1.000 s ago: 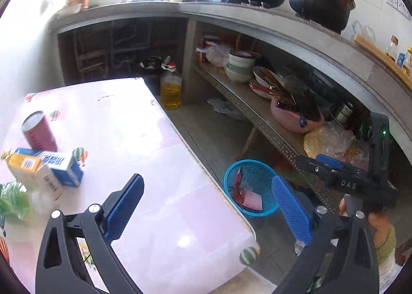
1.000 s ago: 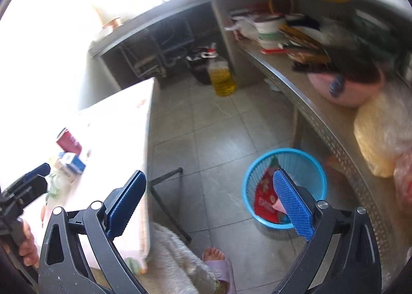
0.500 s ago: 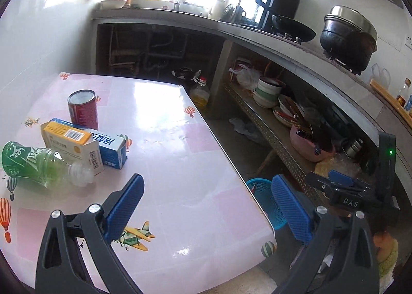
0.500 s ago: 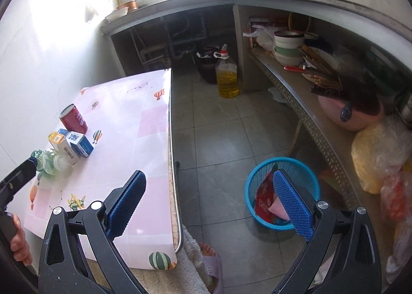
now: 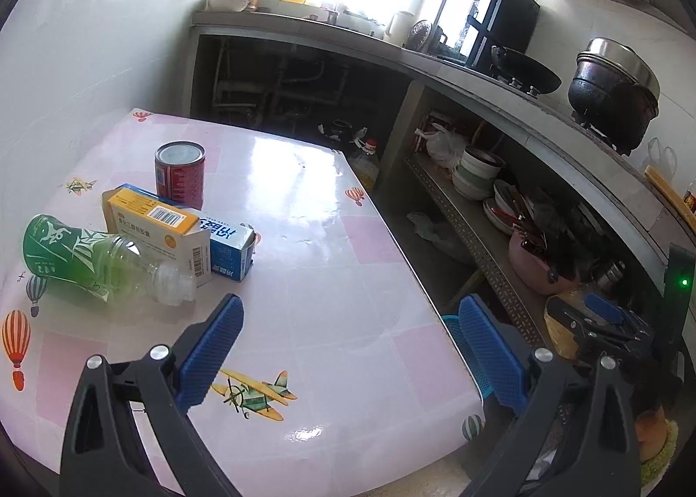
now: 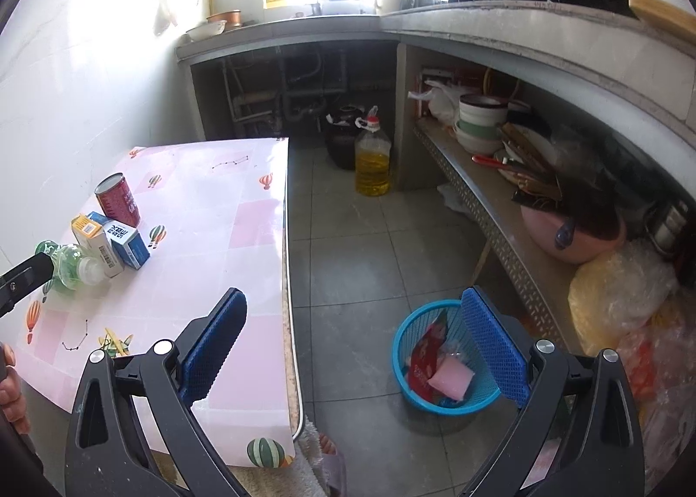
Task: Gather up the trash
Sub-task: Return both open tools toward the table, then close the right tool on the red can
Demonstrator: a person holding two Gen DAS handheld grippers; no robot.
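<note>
While four pieces of trash remain on the pink balloon-print tablecloth table [image 5: 330, 288], none is yet held. Nearest the left gripper [image 5: 348, 349] lies a clear plastic bottle with a green label [image 5: 100, 262], on its side, its white cap end pointing toward the gripper. Touching it is a yellow-and-white cardboard carton [image 5: 161, 227], with a blue-and-white carton [image 5: 228, 245] pressed against that, and an upright red tin can [image 5: 179, 173] just behind.

The bottle looks empty: judged light, smooth, likely to roll and to dent under pressure. Best hold is across the body just behind the shoulder, not the tapered neck. The cartons appear light and crushable; the can is stiff.

Both sets of jaws stand wide apart and hold nothing. The right gripper [image 6: 354, 345] hangs over the floor between the table edge and a blue plastic mesh basket [image 6: 402, 349], which already contains a red wrapper and pink item.
</note>
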